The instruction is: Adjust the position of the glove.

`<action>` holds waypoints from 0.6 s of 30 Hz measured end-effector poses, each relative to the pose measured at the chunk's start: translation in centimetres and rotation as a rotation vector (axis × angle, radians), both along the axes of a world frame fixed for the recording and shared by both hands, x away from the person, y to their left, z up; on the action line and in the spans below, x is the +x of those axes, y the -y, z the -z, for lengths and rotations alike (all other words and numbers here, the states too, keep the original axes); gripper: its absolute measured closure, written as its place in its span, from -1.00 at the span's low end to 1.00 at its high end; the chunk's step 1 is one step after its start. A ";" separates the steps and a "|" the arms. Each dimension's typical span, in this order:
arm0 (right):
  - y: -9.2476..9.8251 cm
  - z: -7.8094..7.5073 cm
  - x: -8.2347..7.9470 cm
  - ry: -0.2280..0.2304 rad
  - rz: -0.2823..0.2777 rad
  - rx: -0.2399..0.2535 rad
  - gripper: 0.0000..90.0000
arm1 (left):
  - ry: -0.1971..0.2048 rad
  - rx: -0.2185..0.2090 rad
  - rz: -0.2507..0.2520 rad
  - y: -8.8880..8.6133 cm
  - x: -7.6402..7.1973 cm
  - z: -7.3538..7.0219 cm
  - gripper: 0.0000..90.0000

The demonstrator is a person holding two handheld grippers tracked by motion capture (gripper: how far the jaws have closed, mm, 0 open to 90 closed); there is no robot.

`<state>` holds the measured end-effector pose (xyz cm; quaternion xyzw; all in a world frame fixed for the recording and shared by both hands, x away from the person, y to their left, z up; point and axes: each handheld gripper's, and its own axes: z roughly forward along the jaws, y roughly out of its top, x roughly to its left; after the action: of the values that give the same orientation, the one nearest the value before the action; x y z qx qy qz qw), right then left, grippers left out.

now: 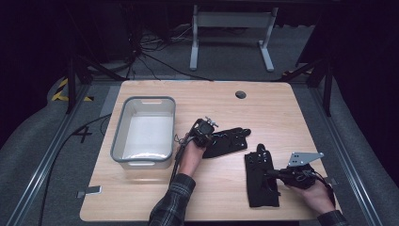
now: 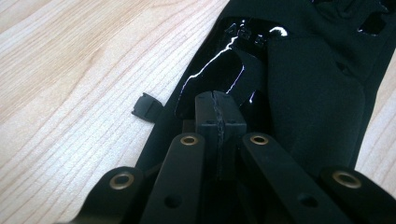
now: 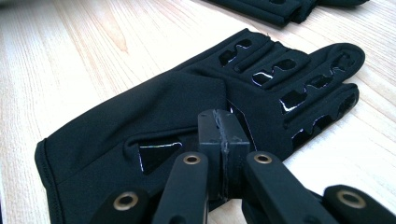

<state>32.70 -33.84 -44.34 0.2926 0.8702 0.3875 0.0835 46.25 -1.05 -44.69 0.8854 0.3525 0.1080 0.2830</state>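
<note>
1. The table (image 1: pixel 141 193) has a pale wood-grain top with rounded corners and a small round hole (image 1: pixel 240 94) near its far edge; around it lie grey carpet, metal rails and loose cables, with a white frame (image 1: pixel 230 28) standing in the dark room beyond.
2. A grey plastic bin (image 1: pixel 143 132) sits toward the table's left edge, just beside the left forearm in its plaid sleeve (image 1: pixel 171 205).
3. Two black gloves with glossy patches and slotted backs lie flat: the far glove (image 1: pixel 228 141) near the table's middle, the near glove (image 1: pixel 260 179) toward the near right corner.
4. The left hand-held gripper (image 2: pixel 218 105) is clenched, its tips over the far glove's cuff.
5. The right hand-held gripper (image 3: pixel 222 128) is clenched, resting over the near glove's back.
</note>
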 end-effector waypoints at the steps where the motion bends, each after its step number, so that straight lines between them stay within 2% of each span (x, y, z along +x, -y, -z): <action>1: 0.0 0.0 0.0 0.001 0.001 -0.001 1.00 | 0.002 0.000 -0.001 0.0 -0.1 0.0 1.00; 8: 0.0 0.0 0.0 0.001 -0.003 -0.004 1.00 | -0.013 0.038 0.013 0.4 -1.2 -0.2 1.00; 18: -0.1 0.1 0.0 -0.001 -0.003 -0.007 1.00 | -0.054 0.029 0.057 -0.1 -3.6 -0.4 1.00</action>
<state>32.71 -33.75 -44.43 0.2911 0.8721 0.3842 0.0834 42.66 -0.98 -44.33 0.9018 0.3331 0.0809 0.2633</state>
